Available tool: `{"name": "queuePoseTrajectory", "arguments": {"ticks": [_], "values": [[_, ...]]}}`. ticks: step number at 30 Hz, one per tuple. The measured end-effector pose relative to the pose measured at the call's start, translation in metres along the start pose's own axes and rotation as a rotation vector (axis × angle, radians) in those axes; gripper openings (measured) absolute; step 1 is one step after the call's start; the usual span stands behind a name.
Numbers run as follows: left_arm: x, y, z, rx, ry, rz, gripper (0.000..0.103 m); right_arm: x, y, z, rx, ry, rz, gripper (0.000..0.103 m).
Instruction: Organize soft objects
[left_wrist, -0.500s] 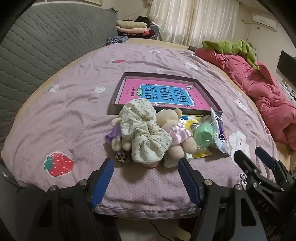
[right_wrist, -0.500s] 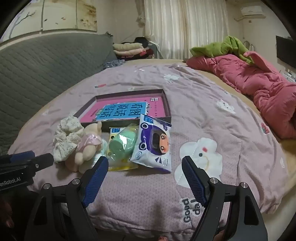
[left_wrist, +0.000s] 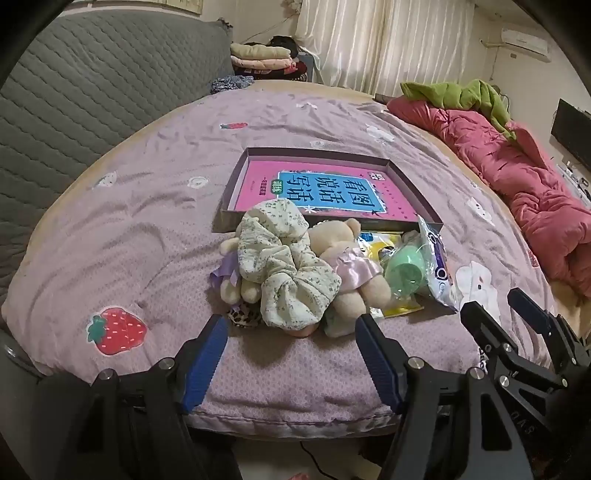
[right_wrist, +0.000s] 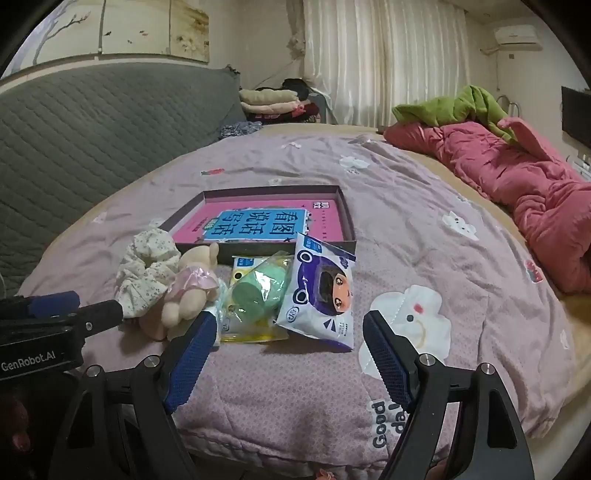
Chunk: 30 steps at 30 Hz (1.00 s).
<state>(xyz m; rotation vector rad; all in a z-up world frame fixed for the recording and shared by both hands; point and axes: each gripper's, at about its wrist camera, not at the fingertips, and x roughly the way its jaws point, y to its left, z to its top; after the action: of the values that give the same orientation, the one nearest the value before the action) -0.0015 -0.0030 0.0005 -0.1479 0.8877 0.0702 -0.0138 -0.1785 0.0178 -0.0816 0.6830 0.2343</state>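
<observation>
- Left gripper (left_wrist: 291, 343): jaws spread wide, nothing between them, hovering at near edge of the bed (left_wrist: 129, 229), just short of the soft pile.
- Right gripper (right_wrist: 290, 343): jaws spread too, empty, low over the quilt w/ its left fingertip (right_wrist: 207, 325) just beside the yellow pack (right_wrist: 243, 332).
- Floral scrunchie (left_wrist: 284, 266) sits straight ahead of left gripper, draped over a teddy in pink dress (left_wrist: 351, 269); a 2nd plush w/ purple ribbon (left_wrist: 229, 273) pokes out on its left side, leopard-print bit (left_wrist: 243, 315) underneath.
- Right of teddy: green round item in clear wrap (right_wrist: 258, 291) lying on the yellow pack, then white/purple cartoon-face packet (right_wrist: 321, 295) leaning against it.
- Behind the pile: shallow open box (left_wrist: 236, 181) holding a pink/blue book (left_wrist: 321, 192), touching or nearly touching the pile's far side.
- Farther out: crumpled pink duvet (right_wrist: 517, 184) w/ green cloth (right_wrist: 450, 107) on top at right, grey quilted headboard (right_wrist: 92, 122) at left, folded clothes (right_wrist: 269, 101) + curtains at back.
</observation>
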Motion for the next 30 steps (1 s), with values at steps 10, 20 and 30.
{"name": "queuePoseTrajectory", "arguments": {"ticks": [10, 20, 30], "values": [[0.0006, -0.0022, 0.0009, 0.010, 0.006, -0.001, 0.071, -0.0009, 0.0010, 0.0014, -0.013, 0.015, -0.006, 0.082], [0.0010, -0.0043, 0.0003, 0.012, 0.010, -0.010, 0.071, -0.0011, 0.0031, 0.0017, -0.019, 0.013, -0.006, 0.082], [0.0014, -0.0040, 0.0001, 0.011, 0.012, -0.015, 0.071, -0.0010, 0.0016, 0.0022, -0.016, 0.009, -0.011, 0.082]]}}
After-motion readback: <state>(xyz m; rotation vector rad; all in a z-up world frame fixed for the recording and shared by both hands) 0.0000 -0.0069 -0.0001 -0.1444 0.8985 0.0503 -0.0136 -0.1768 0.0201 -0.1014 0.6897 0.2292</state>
